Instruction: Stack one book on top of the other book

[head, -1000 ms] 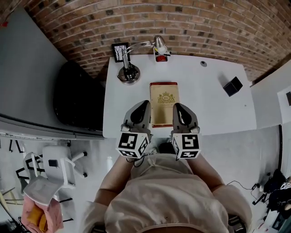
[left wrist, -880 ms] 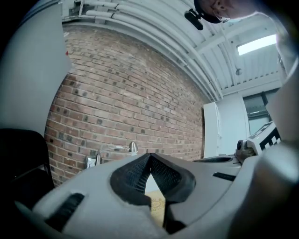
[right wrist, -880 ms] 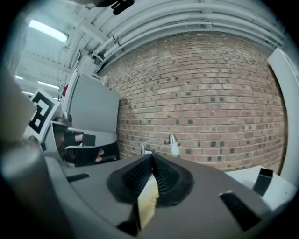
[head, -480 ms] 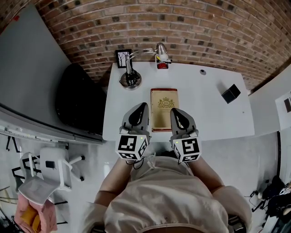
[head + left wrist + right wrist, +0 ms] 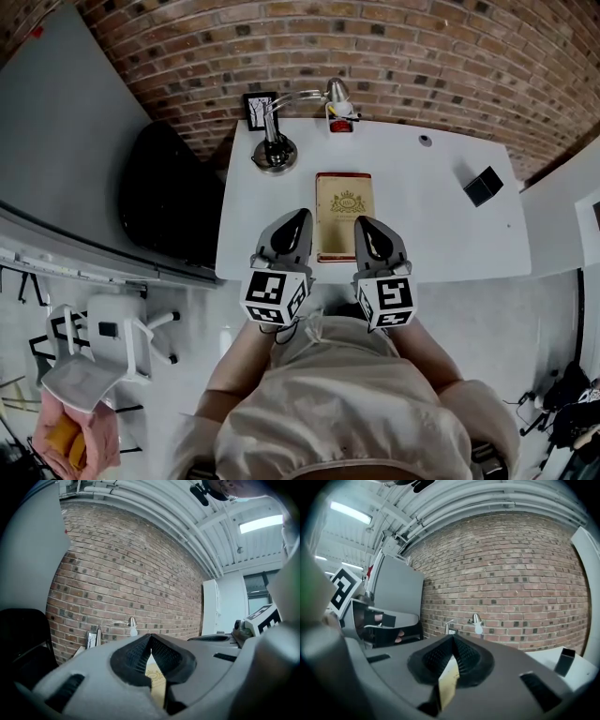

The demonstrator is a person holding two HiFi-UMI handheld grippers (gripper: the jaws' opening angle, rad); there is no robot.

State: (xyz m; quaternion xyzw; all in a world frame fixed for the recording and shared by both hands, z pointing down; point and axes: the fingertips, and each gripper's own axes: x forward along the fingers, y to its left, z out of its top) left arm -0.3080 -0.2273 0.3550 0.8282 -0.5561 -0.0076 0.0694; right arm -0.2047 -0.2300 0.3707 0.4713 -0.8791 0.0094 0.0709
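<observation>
A tan book (image 5: 342, 214) with a gold emblem and a dark red border lies flat in the middle of the white table (image 5: 422, 225). Whether another book lies under it I cannot tell. My left gripper (image 5: 298, 217) hovers at the book's near left corner and is shut with nothing held. My right gripper (image 5: 362, 223) is at the near right corner, also shut and empty. In the left gripper view the closed left gripper (image 5: 150, 640) shows a sliver of the book (image 5: 157, 679) below the tips. The right gripper (image 5: 453, 639) frames the book (image 5: 449, 681) the same way.
A chrome desk lamp (image 5: 274, 150), a small picture frame (image 5: 255, 110) and a red object (image 5: 340, 122) stand at the table's far edge. A black cube (image 5: 481, 186) sits at the right. A black chair (image 5: 169, 202) stands left of the table, a white chair (image 5: 103, 342) nearer.
The head view has swayed slightly. Both grippers stay shut beside the book's near end, and the book has not moved.
</observation>
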